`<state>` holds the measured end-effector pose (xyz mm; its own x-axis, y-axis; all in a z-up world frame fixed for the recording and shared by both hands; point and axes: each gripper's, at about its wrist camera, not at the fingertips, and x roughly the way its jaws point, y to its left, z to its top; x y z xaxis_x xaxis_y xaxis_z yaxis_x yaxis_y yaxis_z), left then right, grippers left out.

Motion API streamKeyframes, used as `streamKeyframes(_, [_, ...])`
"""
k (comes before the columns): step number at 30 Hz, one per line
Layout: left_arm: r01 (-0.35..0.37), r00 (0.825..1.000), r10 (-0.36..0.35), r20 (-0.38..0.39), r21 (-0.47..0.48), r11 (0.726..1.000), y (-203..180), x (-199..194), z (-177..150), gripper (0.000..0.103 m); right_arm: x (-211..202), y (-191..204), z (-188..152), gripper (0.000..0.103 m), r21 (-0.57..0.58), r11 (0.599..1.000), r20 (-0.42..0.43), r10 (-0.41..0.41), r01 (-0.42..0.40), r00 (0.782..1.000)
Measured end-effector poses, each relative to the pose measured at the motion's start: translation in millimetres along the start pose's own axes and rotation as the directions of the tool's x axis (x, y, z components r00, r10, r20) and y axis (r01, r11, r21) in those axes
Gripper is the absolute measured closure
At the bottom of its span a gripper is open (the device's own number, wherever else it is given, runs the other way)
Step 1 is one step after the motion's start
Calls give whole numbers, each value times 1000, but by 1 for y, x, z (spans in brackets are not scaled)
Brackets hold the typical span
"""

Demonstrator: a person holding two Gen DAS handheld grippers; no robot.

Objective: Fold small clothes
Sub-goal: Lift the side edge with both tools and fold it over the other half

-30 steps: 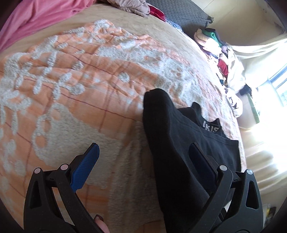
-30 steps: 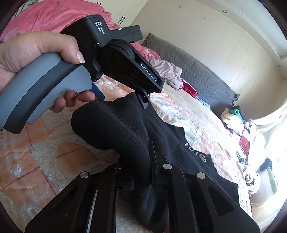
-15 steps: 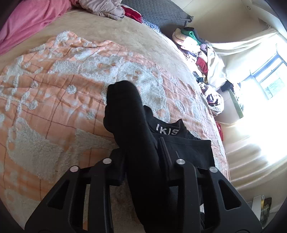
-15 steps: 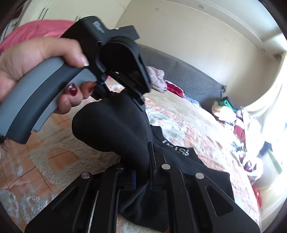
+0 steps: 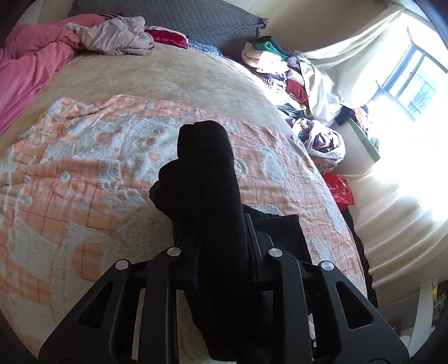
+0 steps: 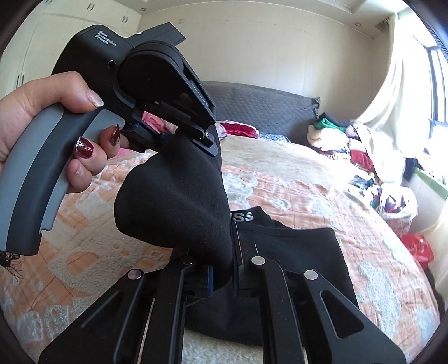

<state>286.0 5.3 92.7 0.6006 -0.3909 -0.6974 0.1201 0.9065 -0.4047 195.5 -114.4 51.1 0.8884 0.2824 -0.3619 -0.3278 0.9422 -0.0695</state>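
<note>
A small black garment (image 5: 208, 179) is lifted off the bed, stretched between both grippers. My left gripper (image 5: 222, 252) is shut on one end of it; the fabric bulges out past its closed fingers. My right gripper (image 6: 224, 268) is shut on the other end. In the right wrist view the left gripper (image 6: 208, 140) shows at upper left, held by a hand, pinching the black garment (image 6: 179, 201). The rest of the garment, with a white-lettered waistband (image 6: 242, 217), lies flat on the orange and white blanket (image 6: 294, 190).
The blanket (image 5: 84, 173) covers a beige bed (image 5: 145, 75). A pink cover (image 5: 30, 70) and loose clothes (image 5: 117, 35) lie at the head by a grey headboard (image 5: 196, 19). A clothes pile (image 5: 282, 67) and a red bag (image 5: 340, 190) sit right of the bed.
My left gripper went from open beside the garment to shut on it. Both grippers have lifted the black garment up off the blanket, and the views have tilted up toward the headboard.
</note>
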Motion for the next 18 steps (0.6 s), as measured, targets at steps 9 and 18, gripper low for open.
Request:
streamKeyframes(9, [-25,998,27,-53,43,999,-43,34,-9,86,-12,-43,-26,95,205,979,-38,26,-18,999])
streamKeyframes(18, [-76,989,85,-124,77,994,-77,79,-20,86,-12,-91,-54,95,492,868,-82,131,-74,988])
